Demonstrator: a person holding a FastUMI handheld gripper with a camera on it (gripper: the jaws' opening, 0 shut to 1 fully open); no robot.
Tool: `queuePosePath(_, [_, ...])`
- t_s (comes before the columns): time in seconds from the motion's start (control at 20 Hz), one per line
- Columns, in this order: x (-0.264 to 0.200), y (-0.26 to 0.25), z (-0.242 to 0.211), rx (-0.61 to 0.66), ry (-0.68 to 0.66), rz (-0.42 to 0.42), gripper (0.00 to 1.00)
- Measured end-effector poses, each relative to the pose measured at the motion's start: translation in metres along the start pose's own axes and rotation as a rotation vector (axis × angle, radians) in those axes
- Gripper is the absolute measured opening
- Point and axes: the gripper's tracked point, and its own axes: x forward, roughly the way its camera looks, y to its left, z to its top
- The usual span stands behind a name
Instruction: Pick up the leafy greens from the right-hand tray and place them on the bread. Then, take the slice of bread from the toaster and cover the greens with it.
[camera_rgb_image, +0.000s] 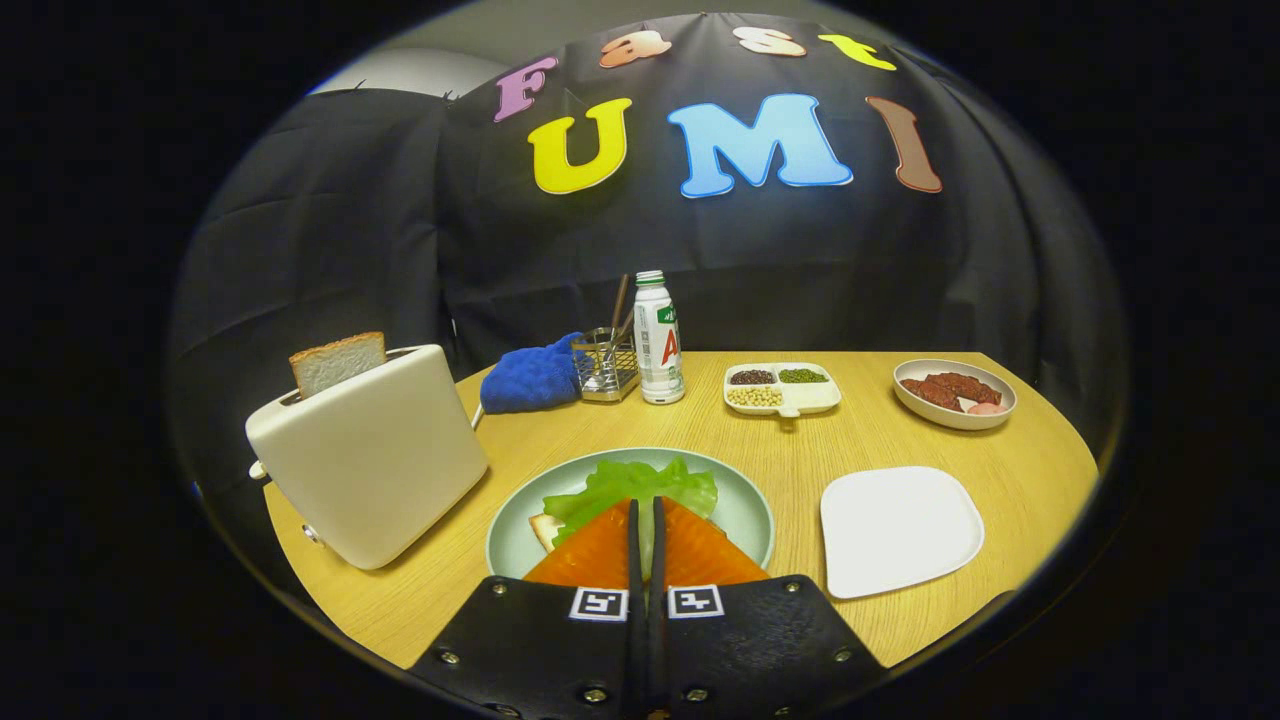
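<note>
greens (640, 483) on bread (546, 529) (plated), toaster slice (338, 362) upright

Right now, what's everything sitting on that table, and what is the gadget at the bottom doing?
Toaster: one, cream, left of the plate.
Bread slice: one, sticking up from the toaster.
Plate: one, pale green, just ahead of the fingers.
Leafy greens: one bunch, green, on the plate over bread.
Tray: one, white, right of the plate.
Mitt: one, blue, behind the toaster.
Wire rack: one, beside the mitt.
Bottle: one, white, upright.
Divided dish: one, white, holding beans.
Bowl: one, meat inside.
Hand-held gripper: one, fingers closed together over the greens, not gripping them.
</note>
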Motion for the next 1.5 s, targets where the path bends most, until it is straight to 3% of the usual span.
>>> queuePosePath(0.4, [0.007,0.001,-0.022,0.001,0.066,-0.035,0.02])
queuePosePath(0.8, [-0.008,-0.014,-0.011,-0.025,0.001,-0.124,0.22])
queuePosePath(1.1, [-0.018,0.002,0.014,-0.091,-0.098,-0.115,0.3])
queuePosePath(1.15, [-0.019,0.006,0.014,-0.09,-0.099,-0.108,0.36])
queuePosePath(1.25, [-0.02,0.015,0.019,-0.066,-0.107,-0.095,0.37])
queuePosePath(1.5, [-0.023,0.026,0.027,-0.038,-0.116,-0.183,0.37])
